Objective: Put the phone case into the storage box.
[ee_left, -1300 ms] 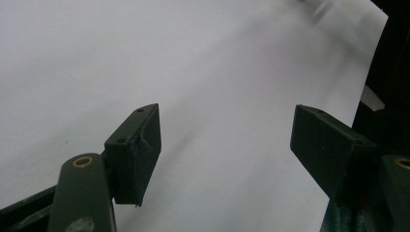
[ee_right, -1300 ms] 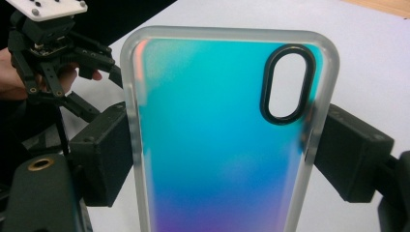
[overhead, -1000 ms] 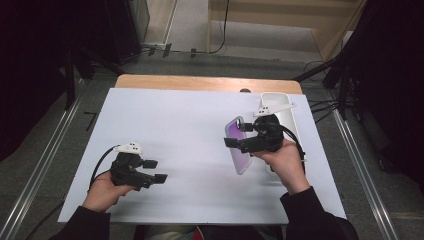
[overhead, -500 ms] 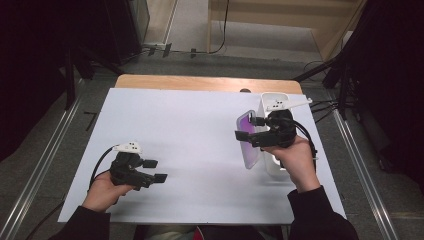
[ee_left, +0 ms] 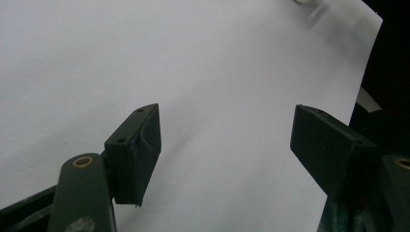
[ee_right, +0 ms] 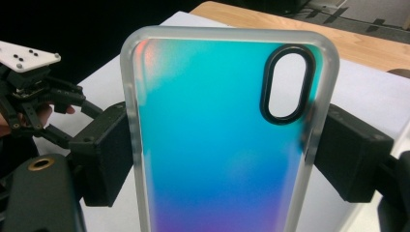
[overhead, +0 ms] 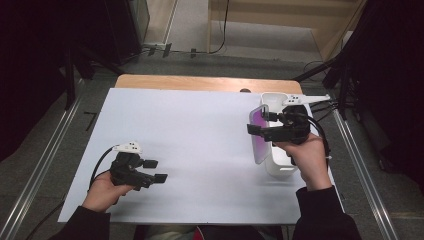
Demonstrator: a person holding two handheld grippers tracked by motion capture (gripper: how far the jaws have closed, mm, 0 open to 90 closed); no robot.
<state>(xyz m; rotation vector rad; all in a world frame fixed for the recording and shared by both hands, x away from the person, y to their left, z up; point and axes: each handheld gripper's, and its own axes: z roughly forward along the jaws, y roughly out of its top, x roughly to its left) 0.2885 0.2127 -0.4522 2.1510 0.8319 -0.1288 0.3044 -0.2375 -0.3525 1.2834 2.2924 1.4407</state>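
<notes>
Gripping phone case point(ee_right: 227, 140) edgewise between right tongs point(ee_right: 227, 159).

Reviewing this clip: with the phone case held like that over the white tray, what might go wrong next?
The right gripper pinches the phone case only by its thin side rims, so it might flex and pop free. In the high view the case hangs by the white tray rim; lowering could catch the rim and tilt it. The left gripper rests open, far off, too distant to steady anything.
</notes>
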